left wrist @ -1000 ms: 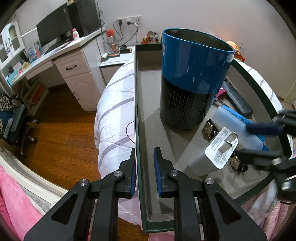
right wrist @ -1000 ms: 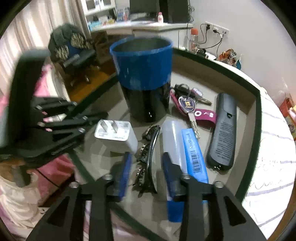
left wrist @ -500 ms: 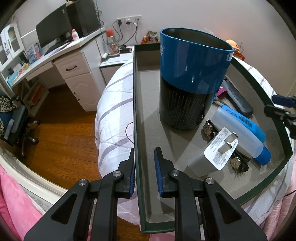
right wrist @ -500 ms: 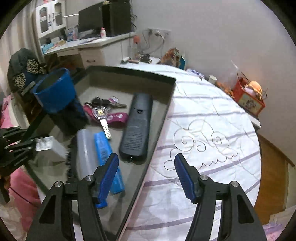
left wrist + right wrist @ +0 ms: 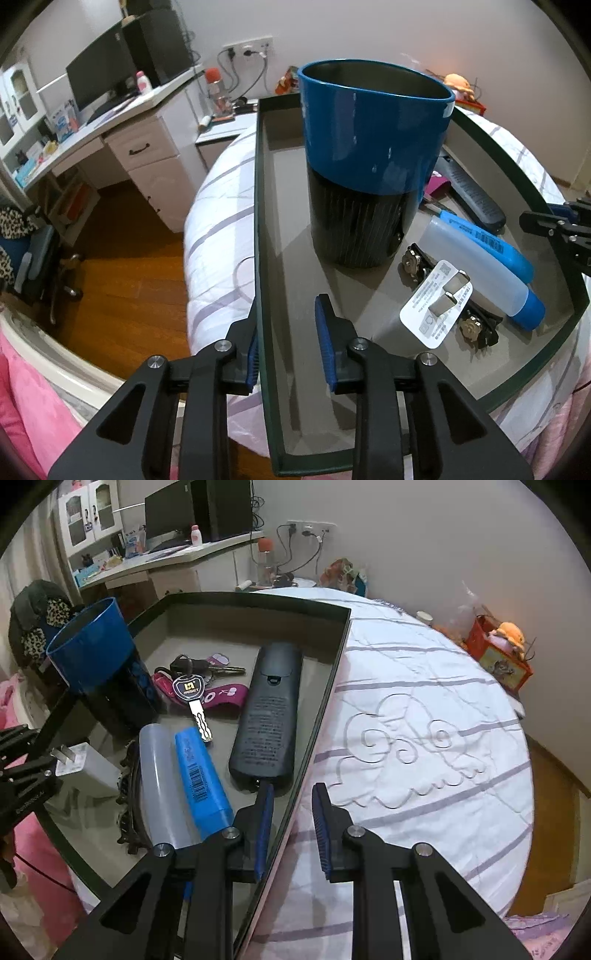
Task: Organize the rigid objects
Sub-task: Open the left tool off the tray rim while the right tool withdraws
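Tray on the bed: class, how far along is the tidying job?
Done: cup, keys, remote, bottle, charger and hair clip lie in the tray. In hand: left gripper and right gripper straddle opposite tray walls, open. Left: gripping and moving it, probably.

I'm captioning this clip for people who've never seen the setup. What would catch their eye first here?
The tall blue-and-black cup standing upright in the dark-rimmed tray on the bed dominates. Beside it lie a white charger, a blue-capped bottle, a black remote and keys. Each pair of tongs straddles a tray wall, left tongs on one side, right tongs on the opposite.
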Motion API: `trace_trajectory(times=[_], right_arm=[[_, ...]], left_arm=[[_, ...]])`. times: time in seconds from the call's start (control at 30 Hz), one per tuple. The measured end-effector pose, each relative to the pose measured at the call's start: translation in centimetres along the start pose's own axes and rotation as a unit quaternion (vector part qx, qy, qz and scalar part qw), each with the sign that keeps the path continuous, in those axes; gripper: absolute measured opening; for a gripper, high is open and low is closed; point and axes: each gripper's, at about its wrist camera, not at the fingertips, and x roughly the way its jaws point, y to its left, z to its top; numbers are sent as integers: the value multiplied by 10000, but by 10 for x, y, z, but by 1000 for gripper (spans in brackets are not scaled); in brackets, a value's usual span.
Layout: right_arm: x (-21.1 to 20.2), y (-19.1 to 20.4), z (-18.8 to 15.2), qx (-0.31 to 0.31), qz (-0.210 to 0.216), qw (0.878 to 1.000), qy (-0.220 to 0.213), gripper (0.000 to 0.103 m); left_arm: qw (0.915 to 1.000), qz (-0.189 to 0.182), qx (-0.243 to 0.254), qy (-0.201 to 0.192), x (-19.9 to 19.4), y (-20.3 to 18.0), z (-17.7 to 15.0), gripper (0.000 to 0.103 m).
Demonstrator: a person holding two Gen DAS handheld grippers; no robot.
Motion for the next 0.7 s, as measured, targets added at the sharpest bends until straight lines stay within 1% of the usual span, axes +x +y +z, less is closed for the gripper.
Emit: trace_trajectory(times=[0.07, 0.3, 0.57, 0.63, 0.7], right_arm=[[1, -3, -2, 1, -59, 10000, 69, 22], [-1, -31, -13, 359, -148, 9992, 136, 22], [-5, -22, -29, 575, -190, 9979, 221, 22], [-7, -21, -33, 725, -86, 9972, 170, 22], [-10, -24, -36, 806, -72, 9966, 150, 22]], left_arm=[[10000, -23, 69, 4, 0, -5, 3, 27], [9992, -165, 355, 1, 5, -33, 17, 27], [9984, -273, 487, 18, 12, -56, 33, 27], [9982, -293, 514, 20, 15, -60, 37, 27], [9980, -334, 537, 23, 18, -63, 43, 27]])
